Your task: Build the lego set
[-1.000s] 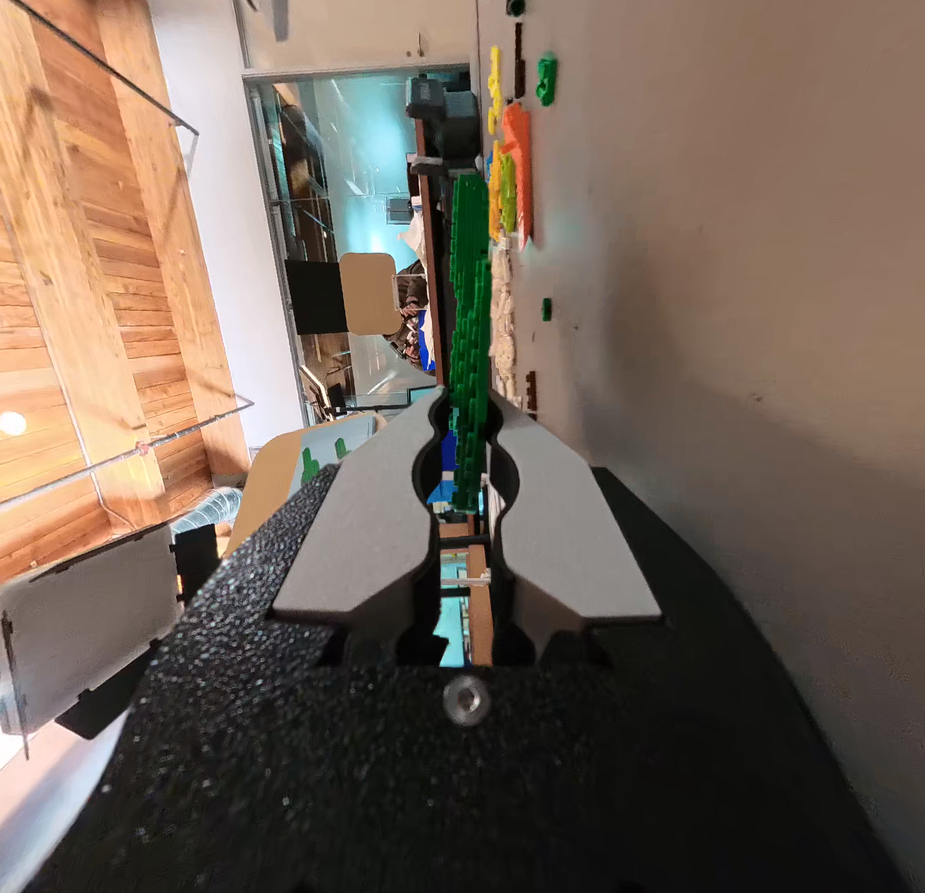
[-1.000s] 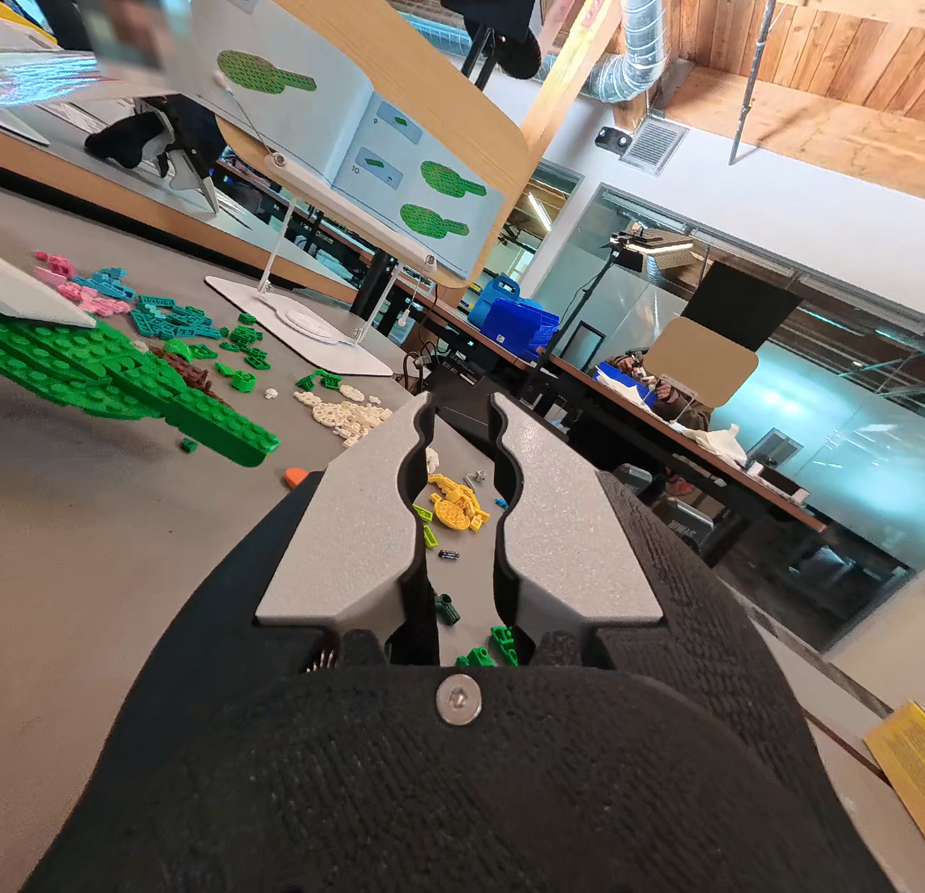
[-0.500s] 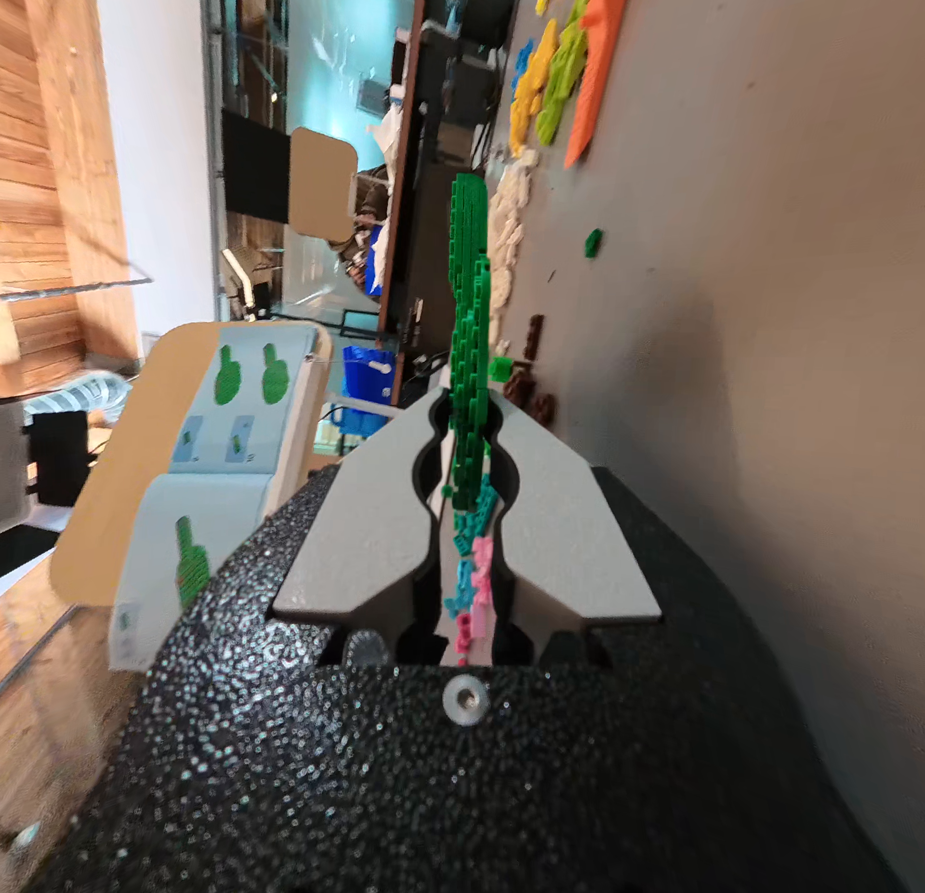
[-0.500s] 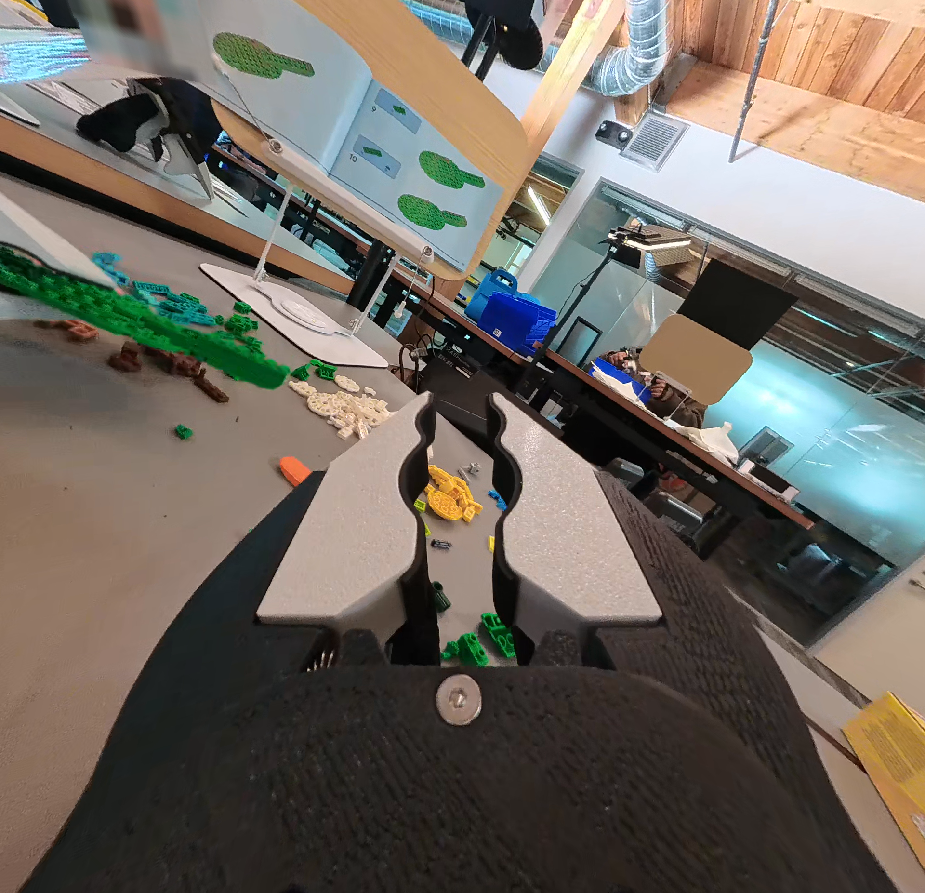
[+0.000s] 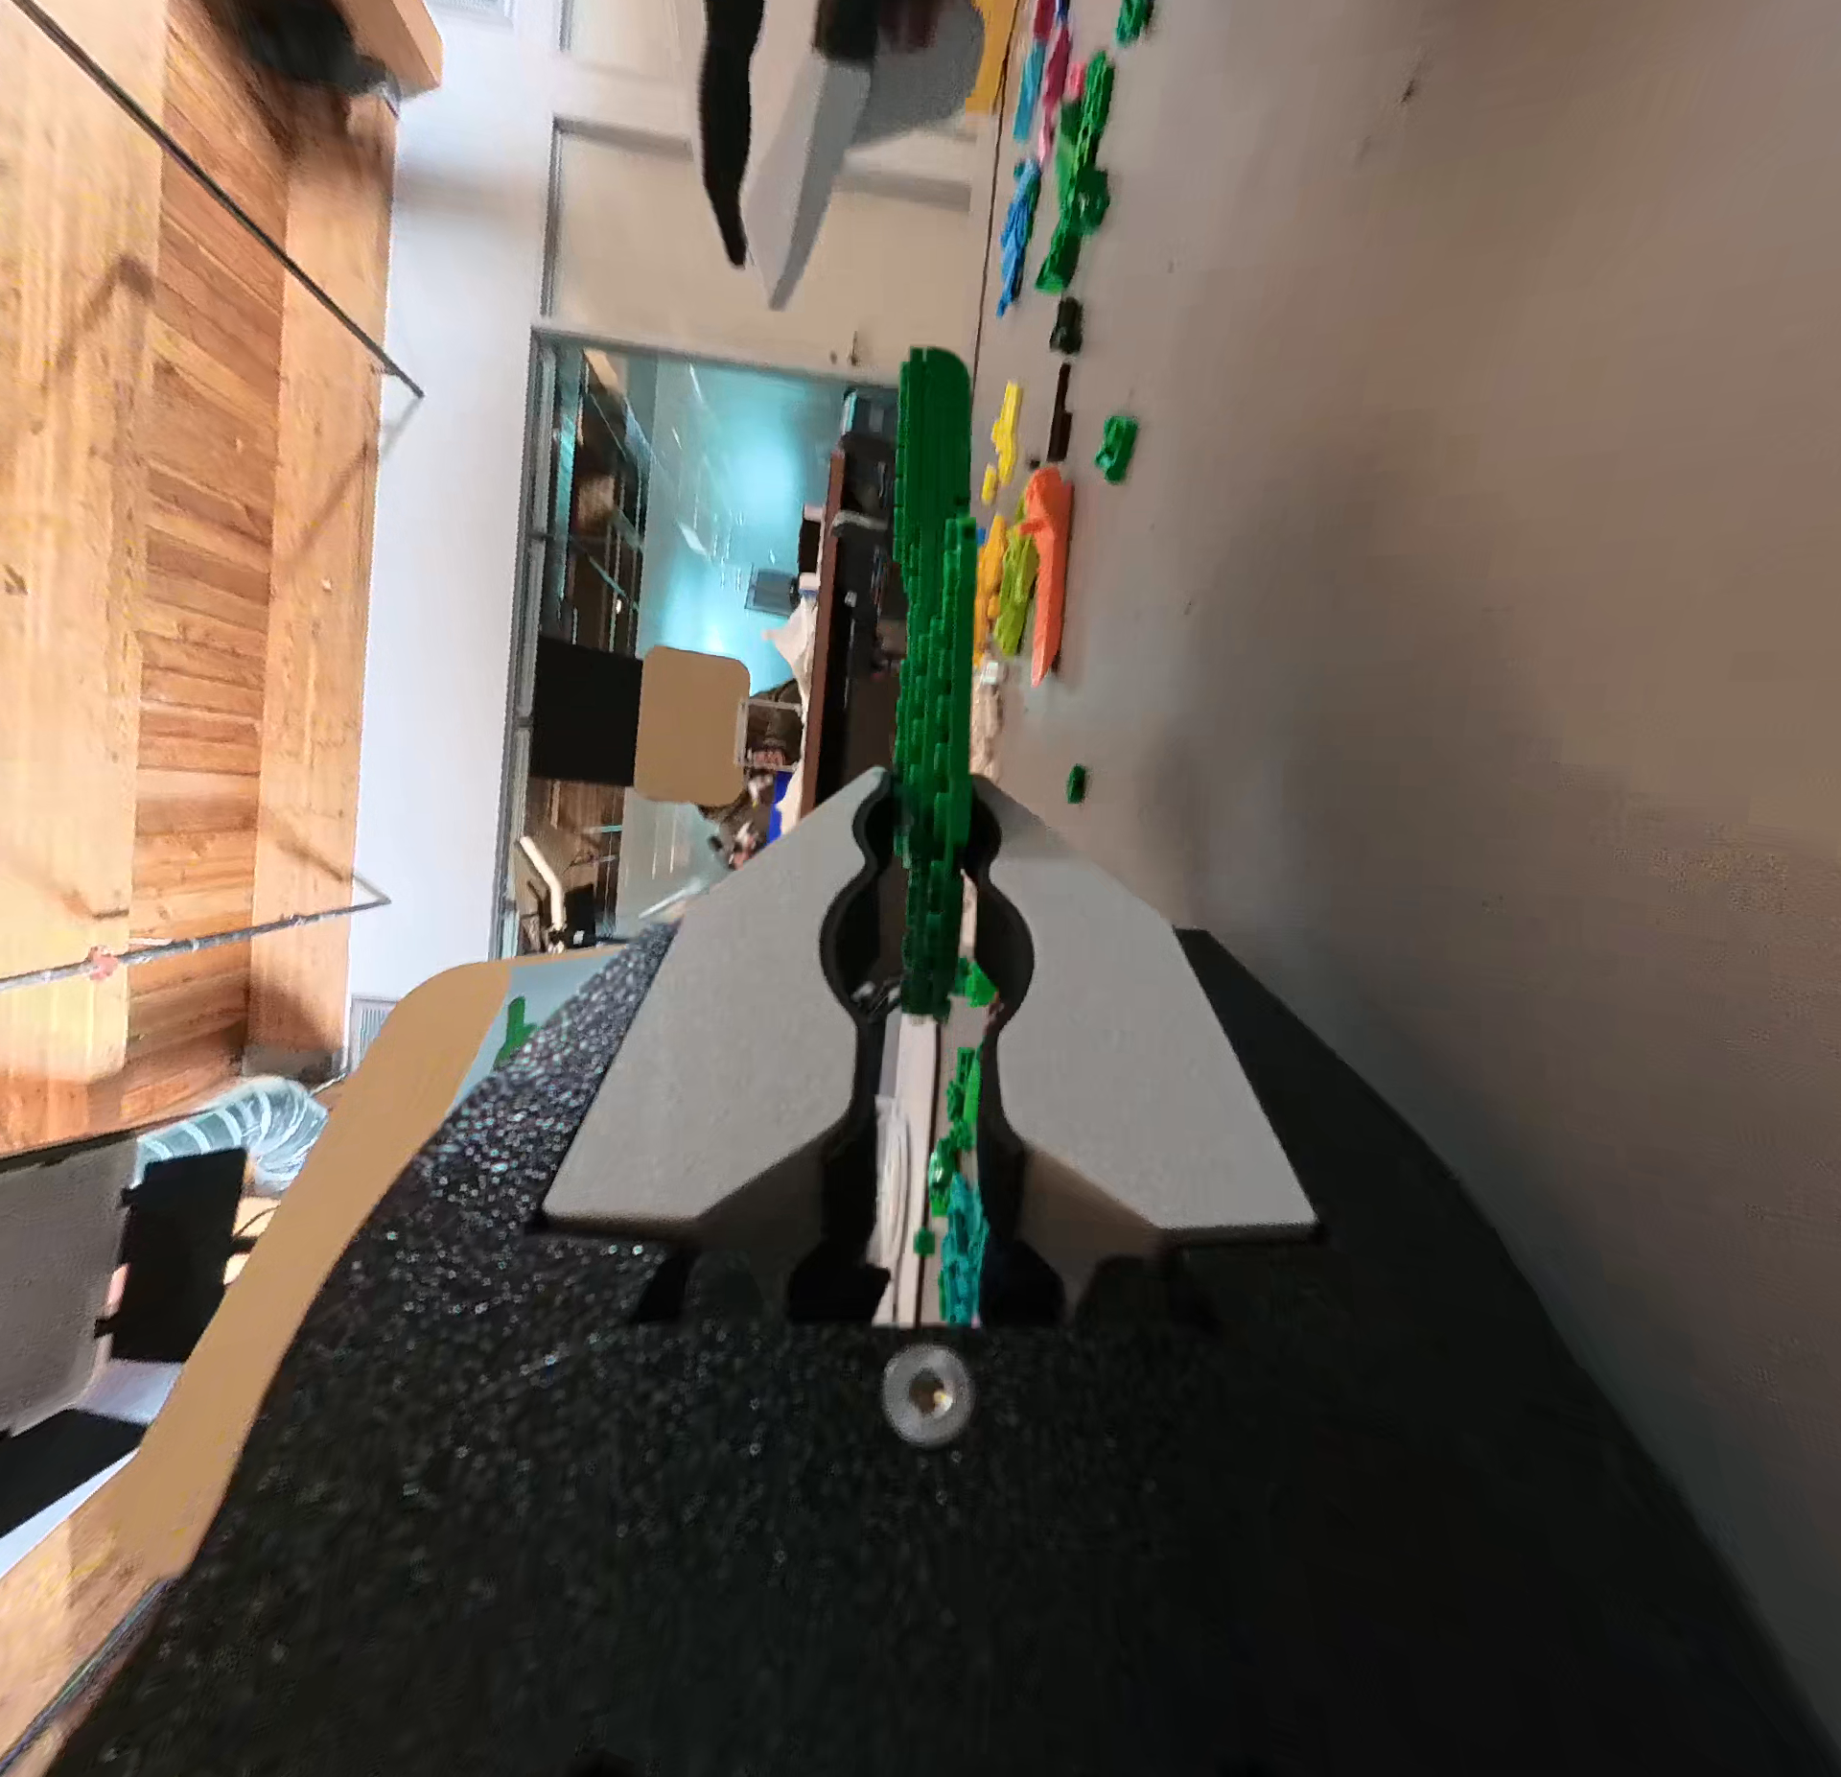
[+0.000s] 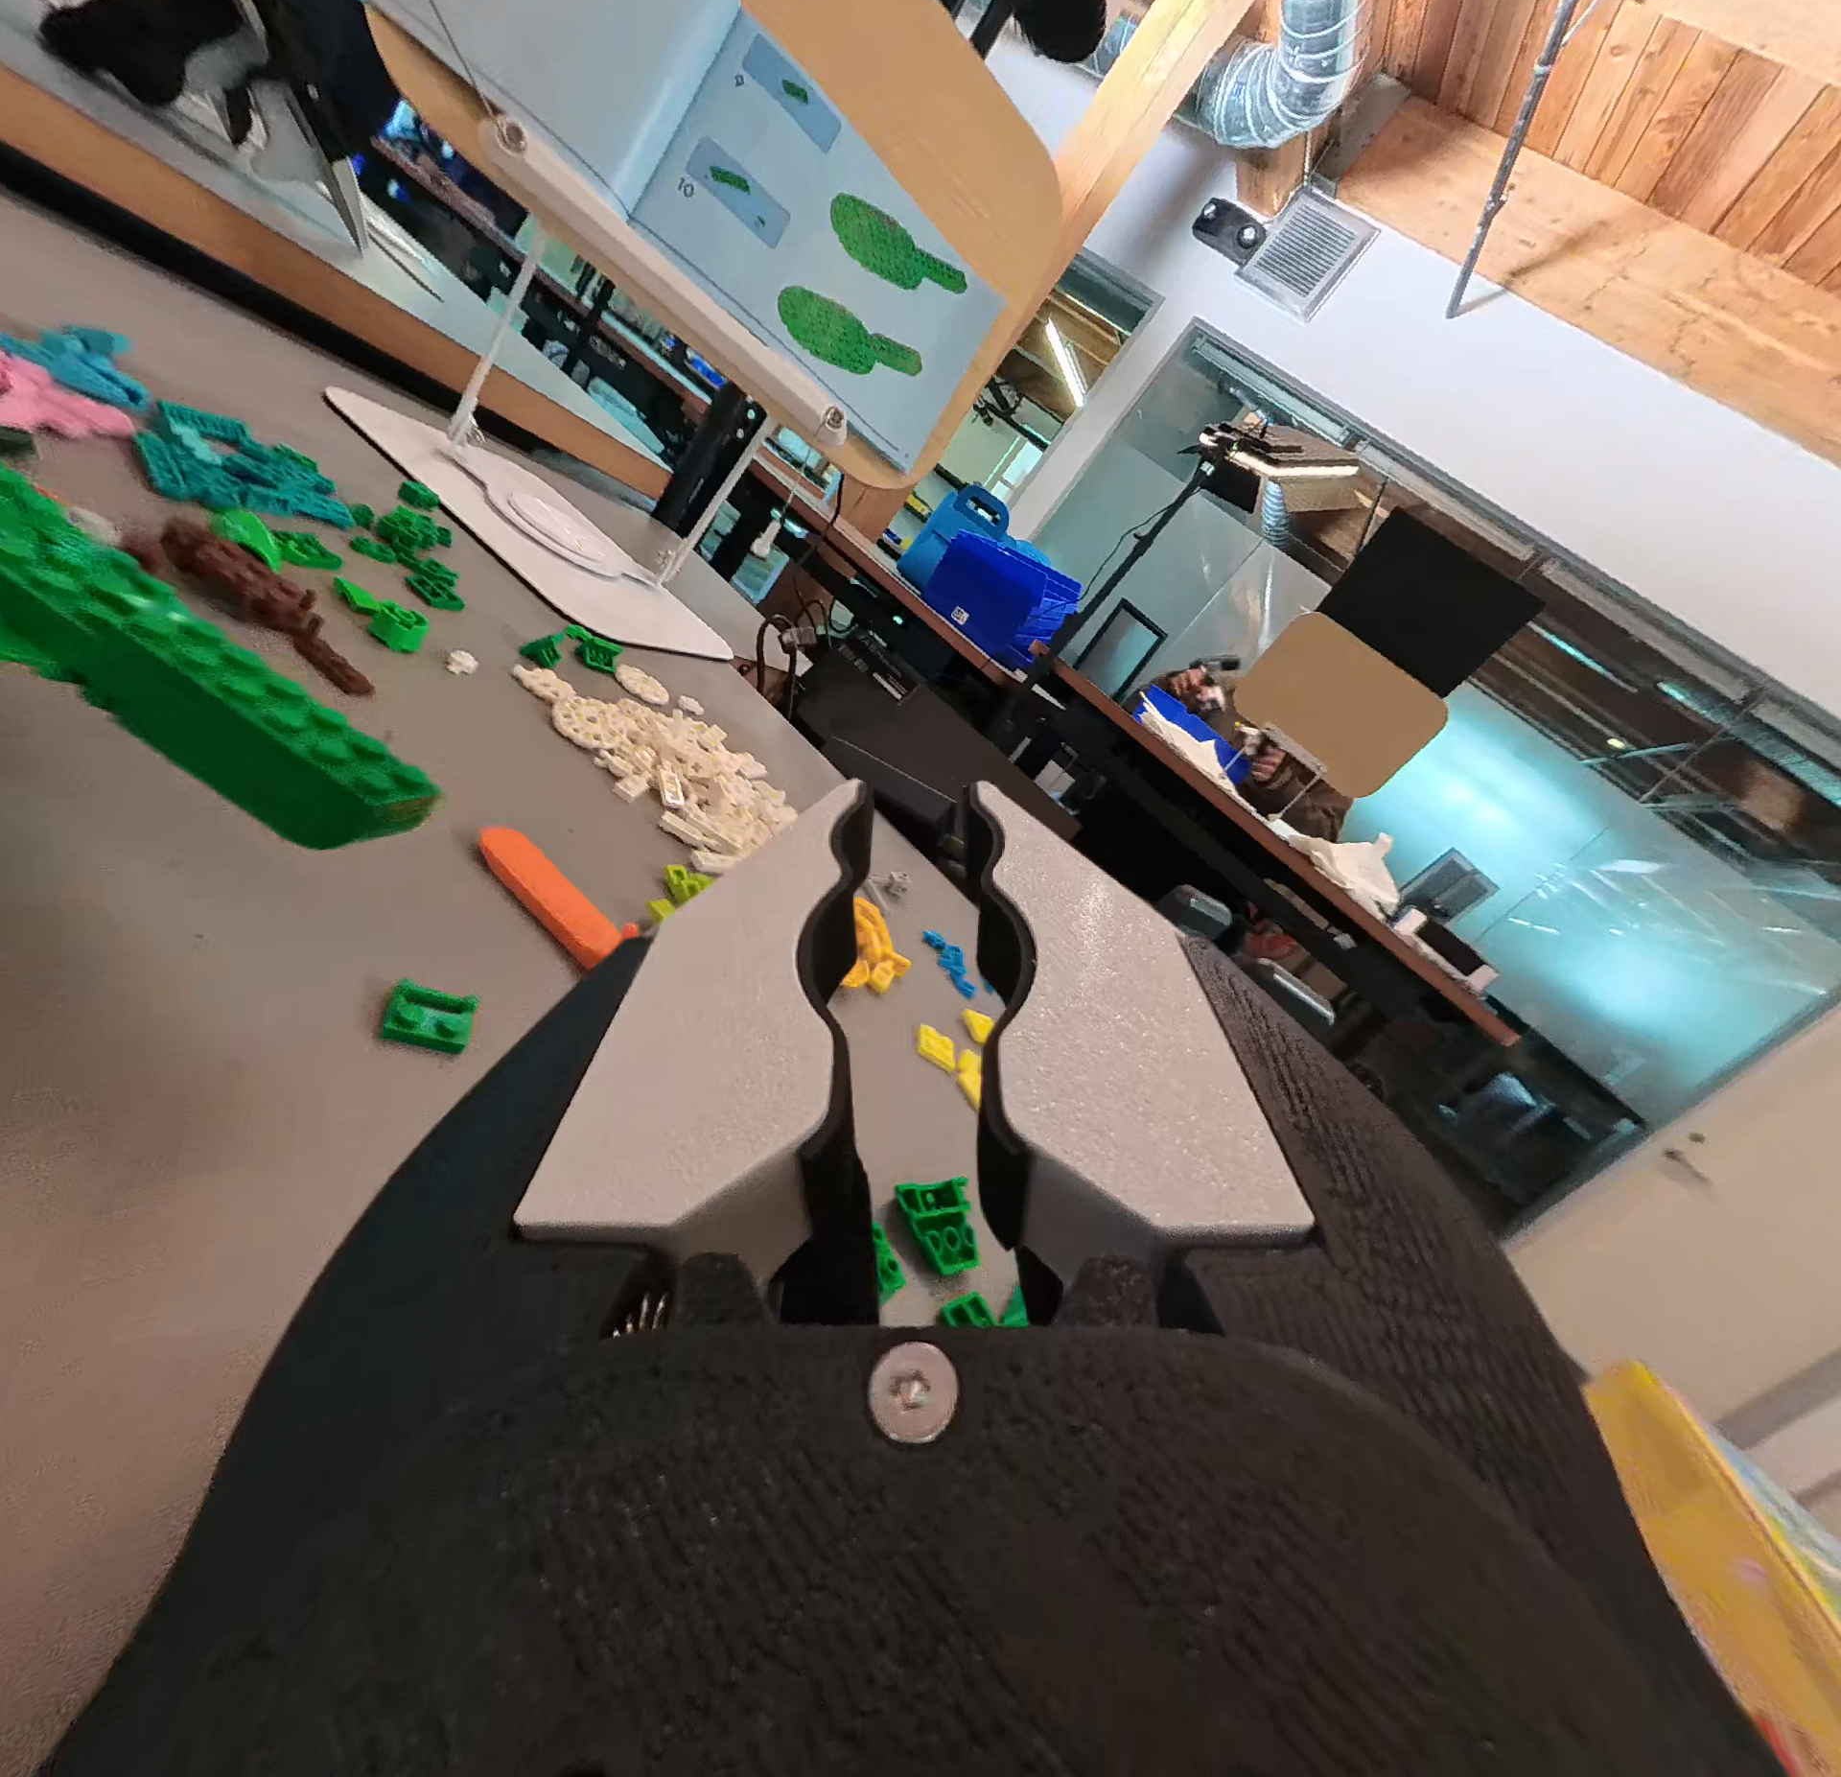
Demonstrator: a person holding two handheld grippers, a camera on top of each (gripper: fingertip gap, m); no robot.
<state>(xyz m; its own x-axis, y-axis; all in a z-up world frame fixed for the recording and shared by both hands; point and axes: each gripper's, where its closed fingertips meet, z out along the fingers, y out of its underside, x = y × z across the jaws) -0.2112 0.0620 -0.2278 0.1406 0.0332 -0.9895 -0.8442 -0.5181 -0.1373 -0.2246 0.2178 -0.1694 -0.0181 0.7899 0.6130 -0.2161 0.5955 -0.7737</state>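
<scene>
The left gripper [image 5: 931, 813] pinches a green brick plate [image 5: 931, 633] edge-on between its fingers, lifted off the grey tabletop [image 5: 1494, 534]. The right gripper [image 6: 921, 803] hovers with jaws slightly apart and bare, above yellow pieces [image 6: 872, 952] and blue pieces [image 6: 951, 962] near the tabletop's far edge, an orange piece [image 6: 543, 897] to its left.
</scene>
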